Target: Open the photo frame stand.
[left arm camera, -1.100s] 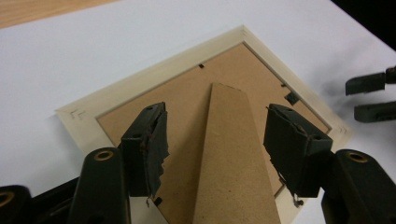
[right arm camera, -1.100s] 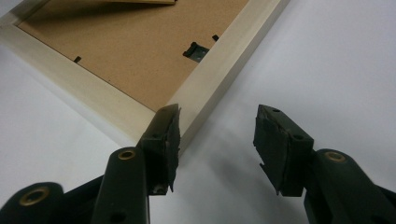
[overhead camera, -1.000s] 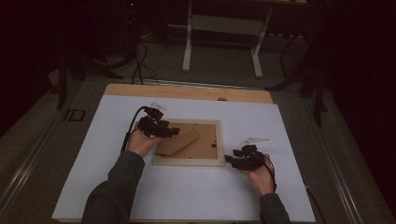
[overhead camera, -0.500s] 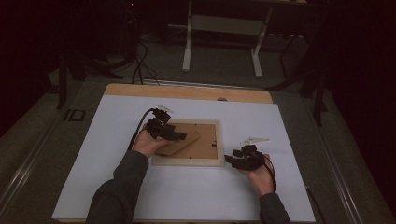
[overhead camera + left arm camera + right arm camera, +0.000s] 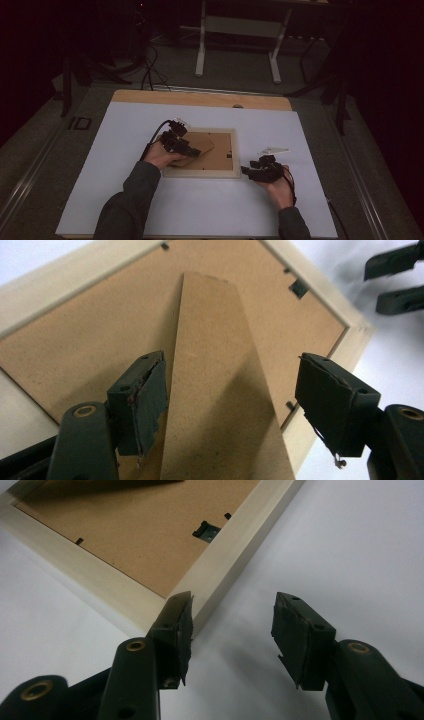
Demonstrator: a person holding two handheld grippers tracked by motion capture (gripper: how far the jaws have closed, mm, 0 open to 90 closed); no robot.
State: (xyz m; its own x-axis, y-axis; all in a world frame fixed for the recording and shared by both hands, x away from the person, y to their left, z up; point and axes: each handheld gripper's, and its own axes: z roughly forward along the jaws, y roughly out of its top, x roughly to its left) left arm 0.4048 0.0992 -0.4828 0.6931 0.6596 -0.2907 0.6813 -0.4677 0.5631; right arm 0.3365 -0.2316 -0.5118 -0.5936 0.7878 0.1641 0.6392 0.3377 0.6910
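Observation:
A pale wooden picture frame (image 5: pixel 200 174) lies face down on the white table top, its brown backing board (image 5: pixel 222 150) up. A brown cardboard stand strut (image 5: pixel 220 365) lies slanted across the backing. My left gripper (image 5: pixel 194 151) hangs low over the frame's left half. Its jaws have just been opening and now straddle the strut (image 5: pixel 200 147) without pressing it; in the left gripper view (image 5: pixel 235 390) the right pad stands clear. My right gripper (image 5: pixel 245 171) rests open at the frame's near right corner (image 5: pixel 225 565), with bare table between the jaws (image 5: pixel 232 625).
A small metal hanger clip (image 5: pixel 206 530) sits on the backing near the right rim. The white sheet (image 5: pixel 125 130) covers a wooden table whose far edge (image 5: pixel 200 98) shows. Beyond it are dark floor, cables (image 5: pixel 150 65) and a stand's legs (image 5: pixel 201 55).
My left gripper has moved right and down from the frame's left edge onto the backing, over the strut. The right hand and the frame have stayed in place.

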